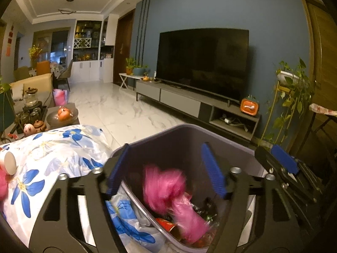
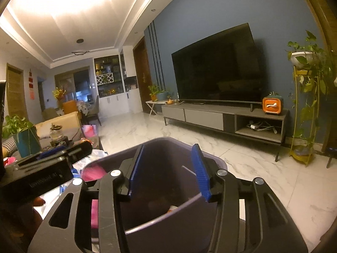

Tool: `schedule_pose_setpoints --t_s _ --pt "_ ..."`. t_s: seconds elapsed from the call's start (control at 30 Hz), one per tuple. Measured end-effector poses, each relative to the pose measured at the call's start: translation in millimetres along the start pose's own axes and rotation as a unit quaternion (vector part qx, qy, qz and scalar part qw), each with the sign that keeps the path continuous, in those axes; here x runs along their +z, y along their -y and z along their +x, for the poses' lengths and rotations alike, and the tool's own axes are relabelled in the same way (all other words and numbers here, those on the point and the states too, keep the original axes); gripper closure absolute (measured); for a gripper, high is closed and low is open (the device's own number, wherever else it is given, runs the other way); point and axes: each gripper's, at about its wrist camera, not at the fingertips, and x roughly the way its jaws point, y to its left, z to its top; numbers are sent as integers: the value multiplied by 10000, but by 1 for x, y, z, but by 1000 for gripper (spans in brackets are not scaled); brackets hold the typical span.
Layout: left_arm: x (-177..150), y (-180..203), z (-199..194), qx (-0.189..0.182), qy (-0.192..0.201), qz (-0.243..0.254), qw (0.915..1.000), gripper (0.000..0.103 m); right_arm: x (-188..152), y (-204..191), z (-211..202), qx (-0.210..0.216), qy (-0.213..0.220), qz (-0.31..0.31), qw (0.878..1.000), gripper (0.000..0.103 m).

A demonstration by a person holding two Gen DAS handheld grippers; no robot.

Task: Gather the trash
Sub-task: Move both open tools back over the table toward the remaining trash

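A grey trash bin (image 1: 210, 131) stands right in front of me, beside a table under a blue-flowered cloth (image 1: 52, 158). My left gripper (image 1: 166, 147) is open wide above the bin's mouth. A blurred pink fluffy bag (image 1: 166, 187) lies loose in the bin below its fingers, over red scraps (image 1: 166, 225). In the right wrist view my right gripper (image 2: 168, 147) is open over the same bin (image 2: 160, 141), nothing pressed between its pads; the bin's near rim runs under its fingers. A white cup (image 1: 10, 162) lies on the cloth at the left edge.
A tea set and fruit dish (image 1: 62, 113) sit on a low table to the left. A TV stand (image 2: 223, 116) with a large TV lines the blue wall. A plant stand (image 2: 303, 113) is at the right. White marble floor (image 2: 263, 168) lies between.
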Motion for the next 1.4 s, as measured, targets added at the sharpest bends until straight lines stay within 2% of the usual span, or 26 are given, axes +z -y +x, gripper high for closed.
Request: schedule_pose_setpoints --t_s 0.23,0.43,0.57,0.7,0.97,1.2,1.4 --pt "-1 -16 -33 273 172 -258 9991 21 -4 -8 -22 -54 96 -276 9996 46" --pt "-9 -37 -80 897 342 -371 9947 15 -5 -24 -44 54 192 -474 9987 29" --pt "-18 -50 -115 1374 427 -349 9890 13 -4 -36 -57 182 210 -502 9984 23" --pt "-29 -73 -149 1853 428 -399 9809 13 -4 -50 -70 368 202 -474 9980 20" --pt "-57 -141 -225 2890 451 -795 9530 13 -6 -91 -94 931 160 -588 9938 20" --pt "-74 -195 -277 3418 434 -1201 9310 13 -12 -138 -105 1443 76 -741 9867 20" --pt "-82 -224 -304 3591 488 -1271 9233 13 -20 -177 -111 1768 -20 -864 9804 20"
